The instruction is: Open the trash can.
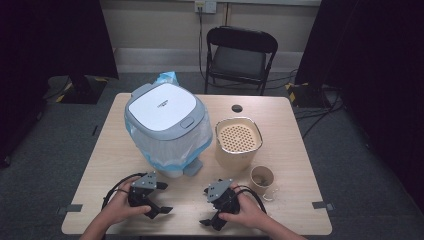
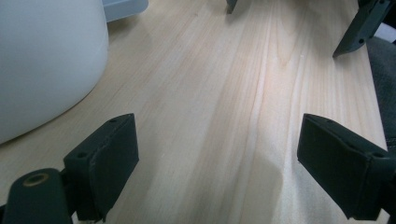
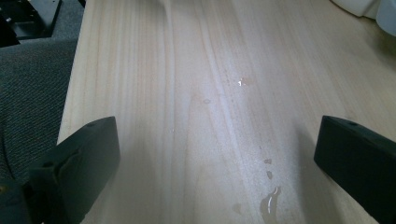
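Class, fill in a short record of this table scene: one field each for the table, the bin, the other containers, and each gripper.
table: light wood
bin: white lid, bag-lined, far left of centre
canister: beige, perforated top, right of bin
cup: paper, near right
left gripper: open, empty, over bare wood
right gripper: open, empty, small liquid drops on the wood between its jaws

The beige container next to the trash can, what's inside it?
A perforated insert sits at the top of the beige container, its holes visible across it. Whatever lies beneath the insert is hidden.
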`<state>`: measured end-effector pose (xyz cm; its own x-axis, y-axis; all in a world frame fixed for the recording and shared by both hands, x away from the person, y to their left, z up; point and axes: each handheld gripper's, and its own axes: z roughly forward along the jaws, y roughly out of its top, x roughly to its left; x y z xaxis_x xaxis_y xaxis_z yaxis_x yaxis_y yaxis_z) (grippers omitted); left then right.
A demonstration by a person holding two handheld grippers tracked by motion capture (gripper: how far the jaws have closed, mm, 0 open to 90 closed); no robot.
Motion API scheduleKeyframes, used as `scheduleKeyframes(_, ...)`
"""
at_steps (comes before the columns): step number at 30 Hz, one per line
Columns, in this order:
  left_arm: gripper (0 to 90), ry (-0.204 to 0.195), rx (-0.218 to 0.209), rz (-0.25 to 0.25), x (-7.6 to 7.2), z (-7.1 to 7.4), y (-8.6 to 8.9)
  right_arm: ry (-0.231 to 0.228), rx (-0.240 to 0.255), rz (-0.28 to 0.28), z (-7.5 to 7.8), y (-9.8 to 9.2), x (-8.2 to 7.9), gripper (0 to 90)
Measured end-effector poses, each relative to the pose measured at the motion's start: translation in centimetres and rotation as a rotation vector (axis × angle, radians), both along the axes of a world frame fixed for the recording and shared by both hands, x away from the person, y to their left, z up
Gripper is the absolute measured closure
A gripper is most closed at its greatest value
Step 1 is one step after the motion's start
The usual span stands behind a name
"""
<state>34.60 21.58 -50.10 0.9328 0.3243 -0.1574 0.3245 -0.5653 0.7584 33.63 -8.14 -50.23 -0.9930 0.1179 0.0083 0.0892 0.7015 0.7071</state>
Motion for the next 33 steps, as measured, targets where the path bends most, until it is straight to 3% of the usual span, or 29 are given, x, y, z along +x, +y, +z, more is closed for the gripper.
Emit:
scheduleKeyframes(5,11.8,0.014,-0.012,0.021,0.0,0.0,0.0,0.0,0.0,0.001,0.0,0.0,0.0,0.0)
scheduleKeyframes(10,9.7,-0.044,0.034,-0.015,-0.3,0.0,-0.4,0.0,0.001,0.001,0.0,0.0,0.0,0.0)
scheduleKeyframes(15,7.2,-0.06,0.048,-0.023,-0.5,-0.1,-0.6,0.0,0.0,0.001,0.0,0.0,0.0,0.0)
scheduleKeyframes(21,6.8,-0.026,0.026,0.021,-0.6,-0.1,-0.7,-0.001,-0.001,0.012,0.0,0.0,0.1,0.0)
scheduleKeyframes(23,6.8,-0.049,0.042,0.016,-0.9,-0.1,-0.9,0.001,-0.001,0.018,0.0,0.1,0.2,0.0)
scheduleKeyframes(24,6.8,-0.063,0.073,0.003,-1.1,0.1,-1.1,-0.002,-0.002,0.022,0.0,0.1,0.2,0.0)
scheduleKeyframes(26,7.5,-0.062,0.095,-0.006,-1.1,0.3,-1.2,-0.001,-0.002,0.027,0.0,0.2,0.3,0.0)
scheduleKeyframes(28,17.9,-0.042,0.087,-0.018,-1.3,0.6,-1.1,-0.003,-0.001,0.027,0.0,0.2,0.3,0.0)
scheduleKeyframes(33,17.8,-0.034,0.095,-0.01,-1.5,1.3,-1.1,-0.002,-0.002,0.023,0.0,0.3,0.4,0.0)
